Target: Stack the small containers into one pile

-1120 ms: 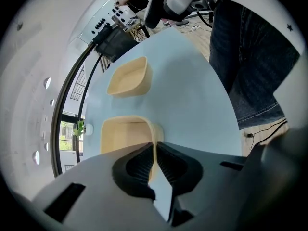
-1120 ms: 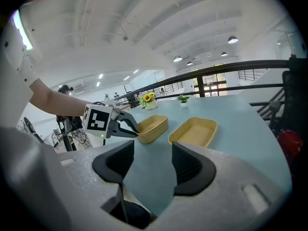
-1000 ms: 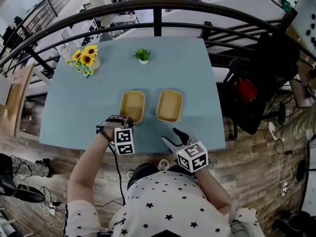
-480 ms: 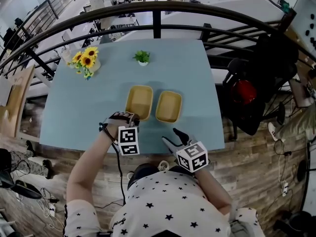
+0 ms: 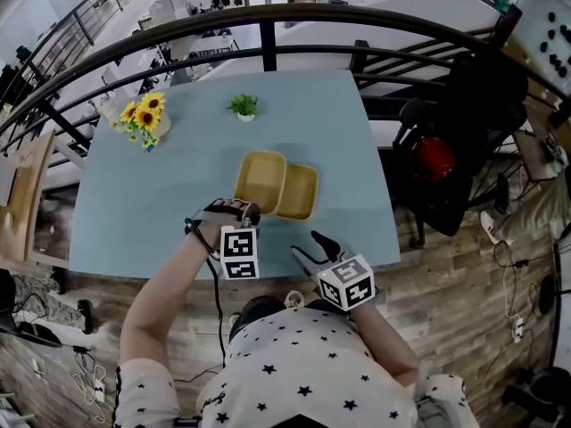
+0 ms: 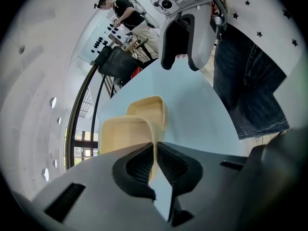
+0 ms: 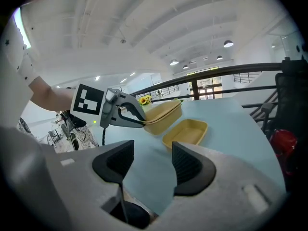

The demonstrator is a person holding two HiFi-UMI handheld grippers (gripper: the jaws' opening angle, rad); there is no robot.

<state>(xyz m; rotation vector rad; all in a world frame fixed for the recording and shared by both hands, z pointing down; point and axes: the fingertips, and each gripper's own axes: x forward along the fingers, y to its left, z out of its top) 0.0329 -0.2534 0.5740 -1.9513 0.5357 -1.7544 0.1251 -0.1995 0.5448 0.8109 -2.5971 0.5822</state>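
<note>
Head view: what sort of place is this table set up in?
Probably a mezzanine in an open-plan office: the table stands against a black railing, with desks on a lower floor beyond it.

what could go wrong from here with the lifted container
1. The left gripper pinches the lifted container only by its near rim, so it may tilt or slip out.
2. It overlaps just one side of the resting container; lowered now, it might land on that rim and shove it, since the open right gripper steadies nothing.
</note>
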